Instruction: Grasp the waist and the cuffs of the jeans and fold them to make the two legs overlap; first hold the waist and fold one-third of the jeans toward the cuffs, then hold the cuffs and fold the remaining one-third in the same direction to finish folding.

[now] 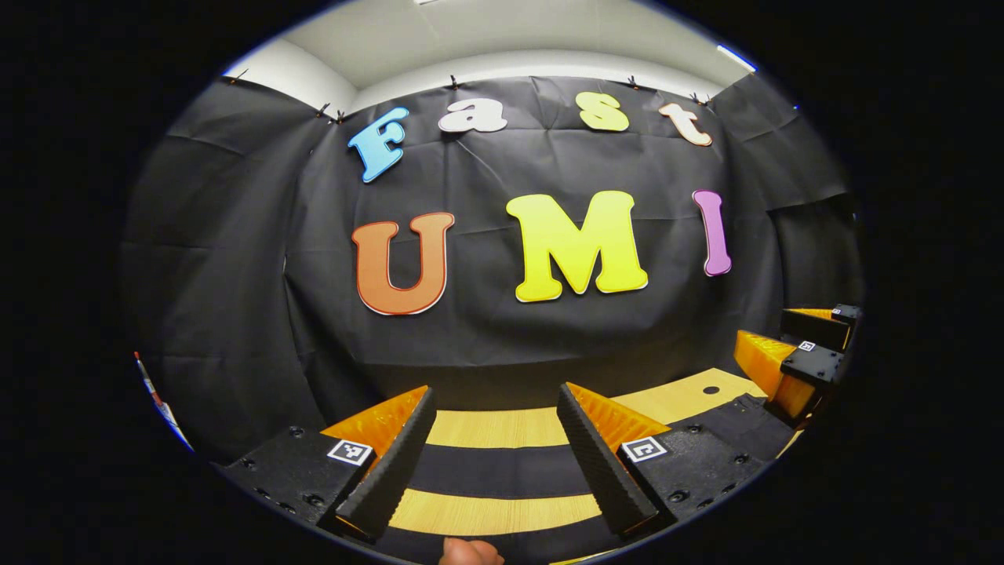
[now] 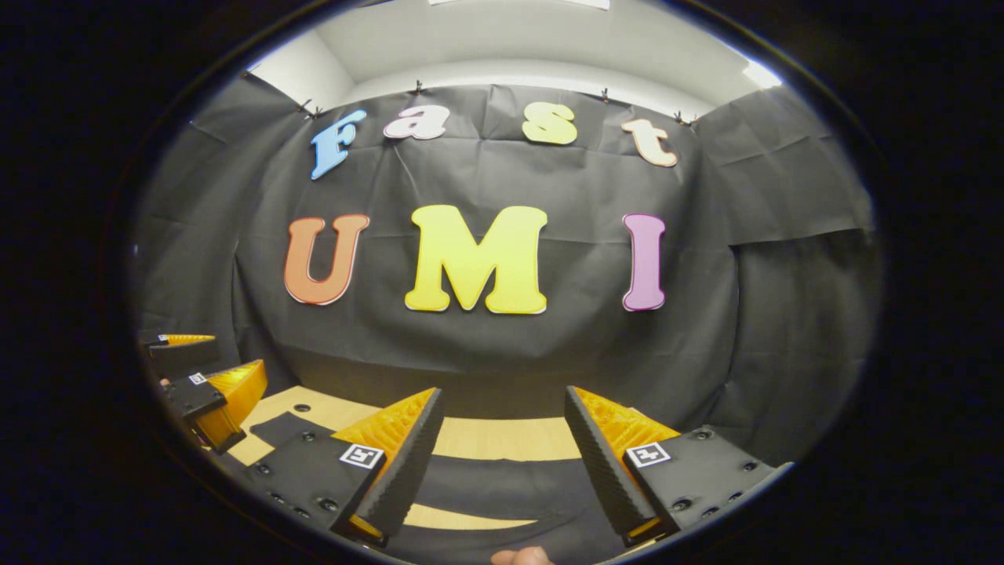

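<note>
The left gripper is hanging released, fingers wide apart, above the wooden table; the right gripper is doing likewise, gripping nothing; the dark jeans are lying in bands across the table beneath both, touching neither; each gripper is showing beside the other.

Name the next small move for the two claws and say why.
Probably tip both claws down toward the dark jeans lying across the wooden table. The left claw and the right claw are both open, hold nothing, and point at the booth wall above the cloth. The waist and cuffs are not yet told apart from here.
</note>
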Tool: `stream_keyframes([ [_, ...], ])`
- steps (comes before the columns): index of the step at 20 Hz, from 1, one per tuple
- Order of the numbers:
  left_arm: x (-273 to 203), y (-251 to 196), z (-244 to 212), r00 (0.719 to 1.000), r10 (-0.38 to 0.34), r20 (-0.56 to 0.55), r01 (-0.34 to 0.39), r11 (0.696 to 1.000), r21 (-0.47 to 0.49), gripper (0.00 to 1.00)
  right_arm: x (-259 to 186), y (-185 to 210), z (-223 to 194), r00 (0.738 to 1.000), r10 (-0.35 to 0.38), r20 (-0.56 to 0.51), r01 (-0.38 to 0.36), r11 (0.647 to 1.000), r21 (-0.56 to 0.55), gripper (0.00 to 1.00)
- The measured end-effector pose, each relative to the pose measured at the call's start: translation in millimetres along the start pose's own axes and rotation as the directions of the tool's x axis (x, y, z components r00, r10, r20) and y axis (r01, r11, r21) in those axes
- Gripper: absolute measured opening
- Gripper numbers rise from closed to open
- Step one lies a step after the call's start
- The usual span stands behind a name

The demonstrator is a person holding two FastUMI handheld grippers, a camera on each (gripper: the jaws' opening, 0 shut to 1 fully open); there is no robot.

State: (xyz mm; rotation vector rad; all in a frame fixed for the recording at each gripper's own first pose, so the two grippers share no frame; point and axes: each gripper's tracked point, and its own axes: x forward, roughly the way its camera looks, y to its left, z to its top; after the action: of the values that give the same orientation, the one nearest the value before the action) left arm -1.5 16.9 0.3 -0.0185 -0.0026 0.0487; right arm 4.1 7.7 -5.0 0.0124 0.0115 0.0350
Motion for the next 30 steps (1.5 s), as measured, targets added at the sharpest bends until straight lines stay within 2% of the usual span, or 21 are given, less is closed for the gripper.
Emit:
stream_keyframes([
  [2, -1.2, 2.2, -1.5, 1.000, 0.002, -0.008, -0.002, 1.000, -0.013, 0.99, -0.5, -1.9, -0.4, 1.000, 0.002, -0.001, -0.002, 1.000, -0.001, 0.94],
  [5, -9.2, 4.9, -10.9, 0.999, -0.004, -0.046, -0.002, 0.992, -0.126, 0.99, -4.1, -6.8, -6.3, 0.999, 0.014, -0.029, -0.014, 1.000, 0.020, 0.96],
  [8, -26.1, 25.9, -42.8, 0.983, 0.034, -0.180, -0.078, 0.968, -0.240, 0.99, -11.7, -20.4, -18.9, 0.996, 0.027, -0.080, -0.024, 0.999, 0.039, 0.96],
  [9, -34.1, 33.7, -58.6, 0.969, 0.044, -0.243, -0.119, 0.946, -0.302, 0.99, -15.7, -28.3, -24.7, 0.995, 0.026, -0.101, -0.023, 0.999, 0.033, 0.96],
  [11, -56.3, 49.9, -90.1, 0.927, 0.060, -0.371, -0.228, 0.874, -0.429, 0.98, -23.6, -48.6, -38.6, 0.989, 0.017, -0.146, -0.013, 1.000, 0.022, 0.95],
  [14, -100.2, 66.9, -140.0, 0.837, 0.059, -0.544, -0.419, 0.708, -0.568, 0.99, -33.1, -82.5, -64.0, 0.974, -0.016, -0.228, 0.016, 1.000, 0.001, 0.94],
  [15, -115.0, 71.9, -159.2, 0.796, 0.054, -0.602, -0.483, 0.656, -0.580, 0.98, -35.7, -93.0, -68.2, 0.968, -0.027, -0.248, 0.027, 1.000, -0.004, 0.96],
  [17, -143.6, 74.6, -185.2, 0.732, 0.022, -0.680, -0.561, 0.586, -0.585, 0.99, -37.0, -108.6, -69.7, 0.963, -0.047, -0.265, 0.046, 0.999, -0.008, 0.94],
  [18, -155.9, 73.7, -194.1, 0.706, -0.003, -0.708, -0.594, 0.542, -0.595, 0.99, -36.2, -114.2, -67.2, 0.964, -0.056, -0.262, 0.054, 0.998, -0.013, 0.94],
  [20, -175.4, 63.4, -215.3, 0.635, -0.081, -0.768, -0.671, 0.435, -0.601, 0.99, -32.6, -121.1, -61.4, 0.967, -0.065, -0.248, 0.063, 0.998, -0.017, 0.94],
  [21, -181.4, 59.5, -223.2, 0.610, -0.111, -0.785, -0.707, 0.372, -0.602, 0.99, -30.8, -121.9, -58.8, 0.968, -0.067, -0.242, 0.065, 0.998, -0.018, 0.94],
  [23, -188.8, 60.6, -237.9, 0.581, -0.138, -0.802, -0.767, 0.238, -0.596, 0.99, -28.9, -124.6, -54.3, 0.971, -0.075, -0.225, 0.071, 0.997, -0.027, 0.96],
  [25, -190.9, 70.7, -245.4, 0.564, -0.137, -0.814, -0.797, 0.167, -0.580, 0.99, -29.3, -128.5, -55.0, 0.971, -0.086, -0.222, 0.079, 0.996, -0.038, 0.94],
  [26, -191.2, 76.2, -250.0, 0.555, -0.128, -0.822, -0.809, 0.147, -0.569, 0.99, -30.0, -132.2, -57.8, 0.969, -0.093, -0.228, 0.087, 0.996, -0.036, 0.94],
  [30, -187.9, 89.6, -265.8, 0.528, -0.112, -0.842, -0.836, 0.104, -0.539, 0.99, -34.7, -149.8, -59.4, 0.960, -0.144, -0.239, 0.142, 0.989, -0.027, 0.96],
])
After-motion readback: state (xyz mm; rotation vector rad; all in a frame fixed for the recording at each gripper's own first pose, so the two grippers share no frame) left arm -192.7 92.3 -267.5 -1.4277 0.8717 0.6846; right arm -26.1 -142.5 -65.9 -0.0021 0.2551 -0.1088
